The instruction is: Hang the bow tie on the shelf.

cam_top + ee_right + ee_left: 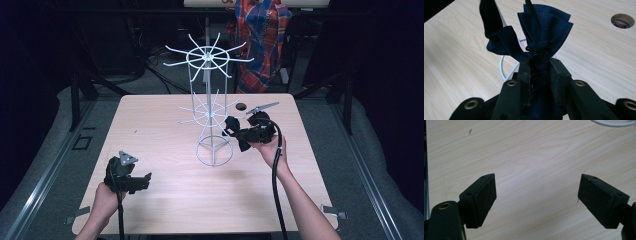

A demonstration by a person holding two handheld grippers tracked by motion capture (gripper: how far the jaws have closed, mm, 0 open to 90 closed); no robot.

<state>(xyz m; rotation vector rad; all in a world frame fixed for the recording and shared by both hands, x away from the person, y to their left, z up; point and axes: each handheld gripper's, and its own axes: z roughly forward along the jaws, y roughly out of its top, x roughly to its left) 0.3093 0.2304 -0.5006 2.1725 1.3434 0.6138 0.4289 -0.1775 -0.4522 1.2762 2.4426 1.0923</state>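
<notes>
Right gripper (537, 72) pinches dark cloth (536, 32) beside white wire rack (210, 107), mid-table. Left gripper (536, 195) wide, empty, low over bare wood. Likely hanging step; next needs hooking cloth onto prong.

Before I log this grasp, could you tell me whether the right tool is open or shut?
Shut: in the right gripper view the right tool has both jaws pressed against a bunched dark blue cloth.

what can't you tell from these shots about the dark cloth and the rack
- Dark cloth: its lower part is hidden between the right gripper jaws in the right gripper view; too small to identify in the high view.
- White wire rack: the left gripper view cuts off all but a sliver of its base ring at the top edge.
</notes>
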